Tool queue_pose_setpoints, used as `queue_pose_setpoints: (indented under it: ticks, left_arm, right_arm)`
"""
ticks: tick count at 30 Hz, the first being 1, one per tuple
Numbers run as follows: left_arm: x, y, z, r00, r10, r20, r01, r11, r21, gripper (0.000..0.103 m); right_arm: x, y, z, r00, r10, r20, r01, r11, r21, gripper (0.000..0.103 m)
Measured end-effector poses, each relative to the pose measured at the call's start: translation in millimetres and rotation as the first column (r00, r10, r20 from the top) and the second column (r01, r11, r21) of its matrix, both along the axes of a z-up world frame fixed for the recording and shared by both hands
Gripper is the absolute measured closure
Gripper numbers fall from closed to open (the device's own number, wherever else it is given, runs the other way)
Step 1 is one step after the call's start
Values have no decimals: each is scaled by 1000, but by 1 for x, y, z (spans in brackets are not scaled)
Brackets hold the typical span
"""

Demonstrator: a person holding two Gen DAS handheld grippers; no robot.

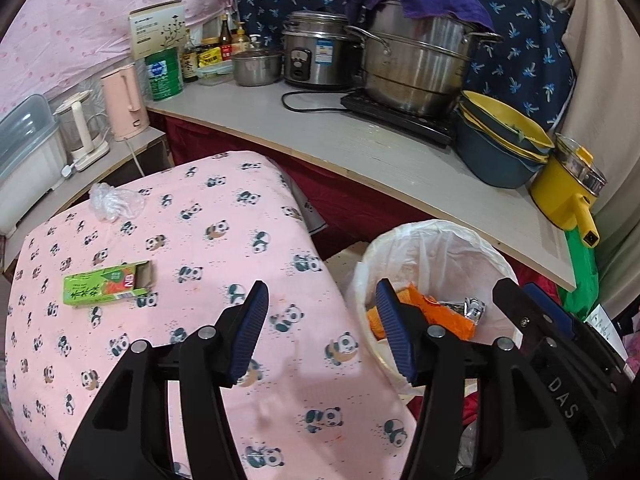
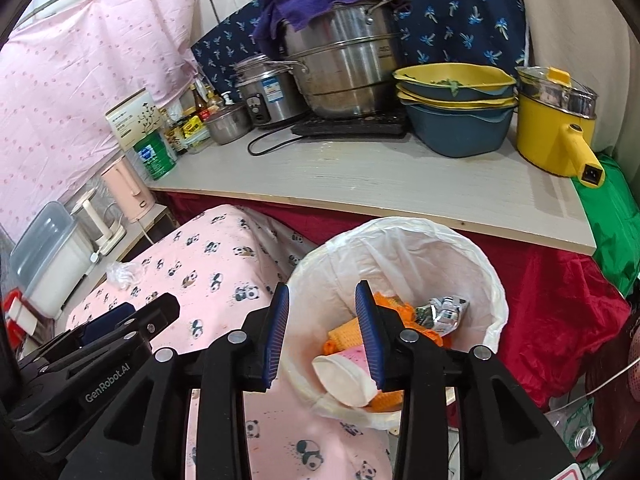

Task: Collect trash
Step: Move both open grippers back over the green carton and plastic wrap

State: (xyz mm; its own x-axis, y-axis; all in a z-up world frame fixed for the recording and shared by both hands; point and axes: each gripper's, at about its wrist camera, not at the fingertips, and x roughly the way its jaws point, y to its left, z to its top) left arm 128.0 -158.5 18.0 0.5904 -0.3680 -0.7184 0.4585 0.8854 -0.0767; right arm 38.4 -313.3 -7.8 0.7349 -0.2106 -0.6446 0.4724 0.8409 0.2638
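Note:
A green carton [image 1: 107, 283] lies on the pink panda cloth [image 1: 208, 248], left of my left gripper [image 1: 320, 336], which is open and empty over the cloth's right edge. A crumpled clear plastic wrap [image 1: 114, 201] lies at the cloth's far left corner; it also shows in the right wrist view [image 2: 120, 273]. A white-lined trash bin [image 2: 404, 240] holds orange mesh [image 2: 394, 308], a foil wrapper [image 2: 442, 312] and a pink-white paper cup [image 2: 348, 372]. My right gripper [image 2: 322, 332] is open and empty over the bin's near rim. The bin also shows in the left wrist view [image 1: 436, 248].
A grey counter [image 1: 360, 140] behind carries a steel pot [image 1: 416, 64], a rice cooker [image 1: 316, 52], stacked blue and yellow bowls [image 1: 500, 144] and a yellow electric pot [image 1: 568, 188]. A pink kettle [image 1: 124, 100] stands on a side shelf at the left. Red cloth [image 2: 560, 300] hangs right of the bin.

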Motion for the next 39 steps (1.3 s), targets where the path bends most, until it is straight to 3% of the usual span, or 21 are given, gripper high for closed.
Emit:
queue_pose_setpoints:
  ticks: [13,27,39]
  left_arm:
    - [20,87,3,989,151,9,-150,988,-16,50]
    - [40,189,-10,946,323,-9,-323,946,-15,50]
    - [52,244,-31,909,415,-26,-415,910,3,48]
  right_arm:
    - [31,76,15,990,142,-5,-142,989,-49,65]
    - [71,172,13,952,303,-47,-306,949,-82,64]
    - [100,217,2,921,379,-91,-387,918,-90,64]
